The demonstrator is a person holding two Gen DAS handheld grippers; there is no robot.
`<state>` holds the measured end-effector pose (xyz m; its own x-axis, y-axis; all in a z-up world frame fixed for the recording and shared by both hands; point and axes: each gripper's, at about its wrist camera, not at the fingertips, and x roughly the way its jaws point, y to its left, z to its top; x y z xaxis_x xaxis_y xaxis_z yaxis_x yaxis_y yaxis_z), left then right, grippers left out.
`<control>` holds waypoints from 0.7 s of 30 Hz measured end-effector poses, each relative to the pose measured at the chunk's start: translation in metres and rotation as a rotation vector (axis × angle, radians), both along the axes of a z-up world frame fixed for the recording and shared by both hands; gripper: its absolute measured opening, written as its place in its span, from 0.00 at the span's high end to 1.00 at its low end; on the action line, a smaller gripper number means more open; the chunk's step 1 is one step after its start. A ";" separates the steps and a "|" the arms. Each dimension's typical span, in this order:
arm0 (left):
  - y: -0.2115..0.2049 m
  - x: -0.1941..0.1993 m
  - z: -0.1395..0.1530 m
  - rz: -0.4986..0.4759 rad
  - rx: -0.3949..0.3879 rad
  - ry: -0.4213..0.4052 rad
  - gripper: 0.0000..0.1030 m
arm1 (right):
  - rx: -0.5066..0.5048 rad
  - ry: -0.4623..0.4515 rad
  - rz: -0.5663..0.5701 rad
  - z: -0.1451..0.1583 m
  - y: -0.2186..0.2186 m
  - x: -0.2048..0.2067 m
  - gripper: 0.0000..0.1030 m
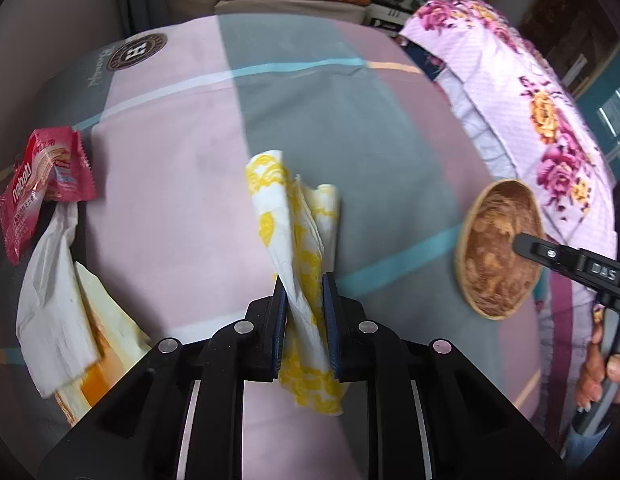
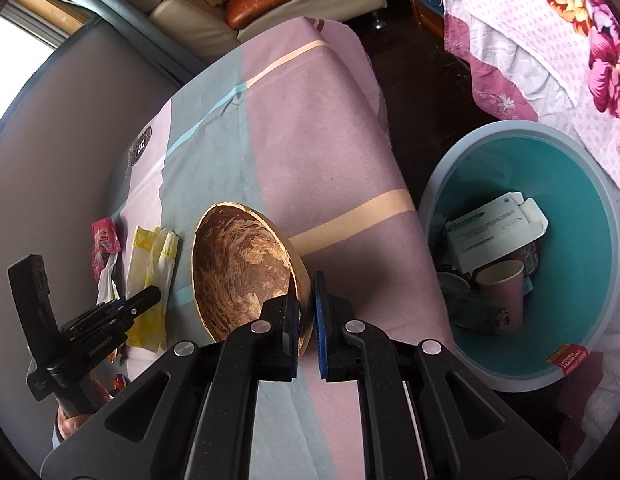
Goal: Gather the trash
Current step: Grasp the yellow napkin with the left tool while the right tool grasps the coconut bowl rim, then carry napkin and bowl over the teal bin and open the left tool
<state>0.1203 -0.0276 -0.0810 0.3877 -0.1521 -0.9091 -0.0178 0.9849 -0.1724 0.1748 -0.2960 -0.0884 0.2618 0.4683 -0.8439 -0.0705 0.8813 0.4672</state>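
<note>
Flanking the left tool (image 1: pixel 304 280), pinching a napkin (image 1: pixel 298 240): wrapper (image 1: pixel 42 184), bowl (image 1: pixel 497 248) clamped by right tool (image 2: pixel 307 296).

Home bedroom: floral quilt (image 1: pixel 541 92), sofa (image 2: pixel 270 4).

1. Table under a pink and grey cloth (image 1: pixel 182 184) (image 2: pixel 310 152).
2. Lying on it at the left: red wrapper (image 1: pixel 42 184) (image 2: pixel 104 240), white tissue (image 1: pixel 54 300), and yellowish wrapper (image 1: pixel 106 360) partly under the tissue.
</note>
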 end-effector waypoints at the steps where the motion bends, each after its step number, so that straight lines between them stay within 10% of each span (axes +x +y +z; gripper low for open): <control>1: -0.006 -0.001 0.004 -0.012 0.006 -0.008 0.82 | 0.001 -0.003 -0.005 0.001 -0.003 -0.001 0.93; 21: -0.130 -0.002 0.038 -0.217 0.000 -0.092 0.82 | 0.045 -0.100 -0.179 0.034 -0.095 -0.024 0.93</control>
